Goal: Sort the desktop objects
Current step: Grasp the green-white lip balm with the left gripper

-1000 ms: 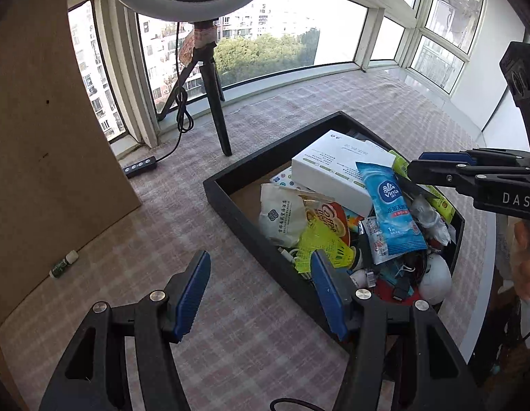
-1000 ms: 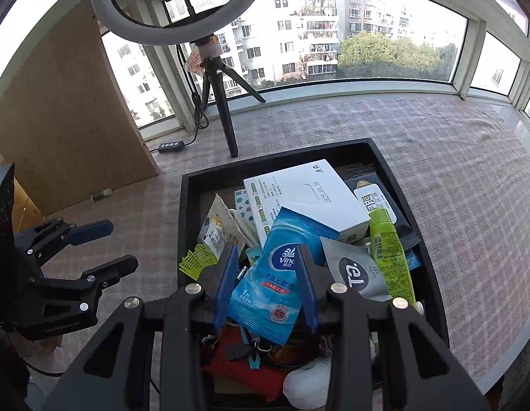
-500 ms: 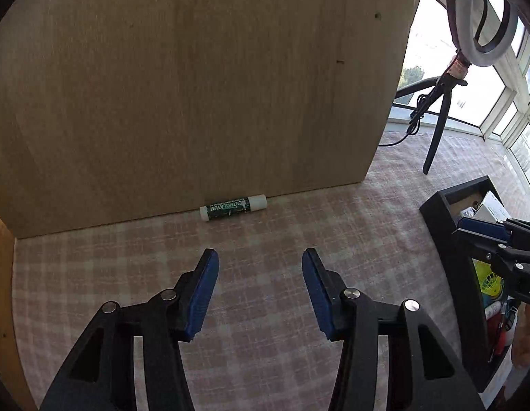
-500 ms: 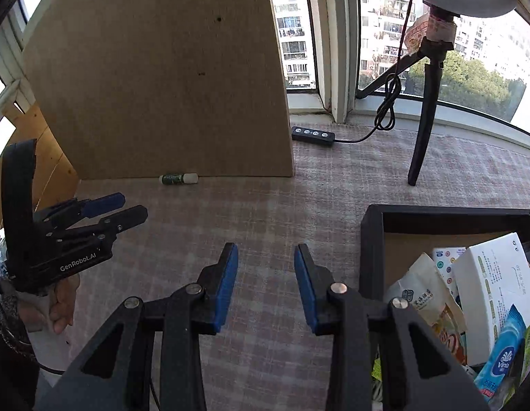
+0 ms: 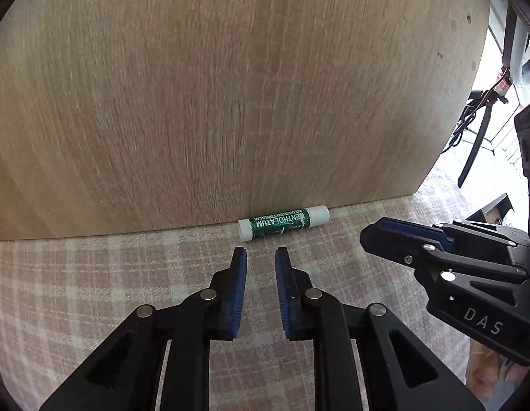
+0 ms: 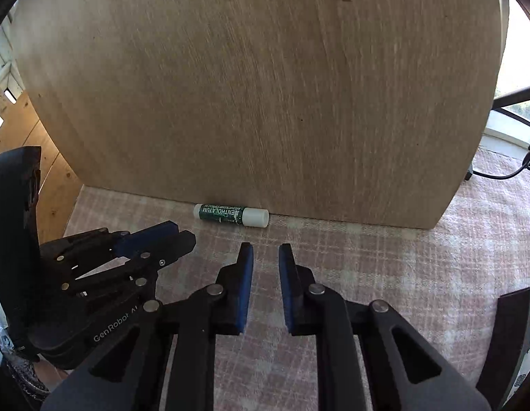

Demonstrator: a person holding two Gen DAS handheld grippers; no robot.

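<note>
A green lip balm tube with white ends lies on its side on the checked tablecloth, against the foot of an upright wooden board. My left gripper sits just short of the tube, its blue pads closing to a narrow gap with nothing between them. From the right wrist the same tube lies slightly left of my right gripper, whose jaws are also closing on nothing. Each gripper shows in the other's view: the right gripper and the left gripper.
The wooden board blocks the way ahead. A corner of the black tray shows at the right edge. A tripod leg and a black cable stand beyond the board's right side. Lower wooden panels rise on the left.
Both grippers have swung away from the black tray to the left and come down close to the lip balm at the board. Both pairs of jaws have narrowed.
</note>
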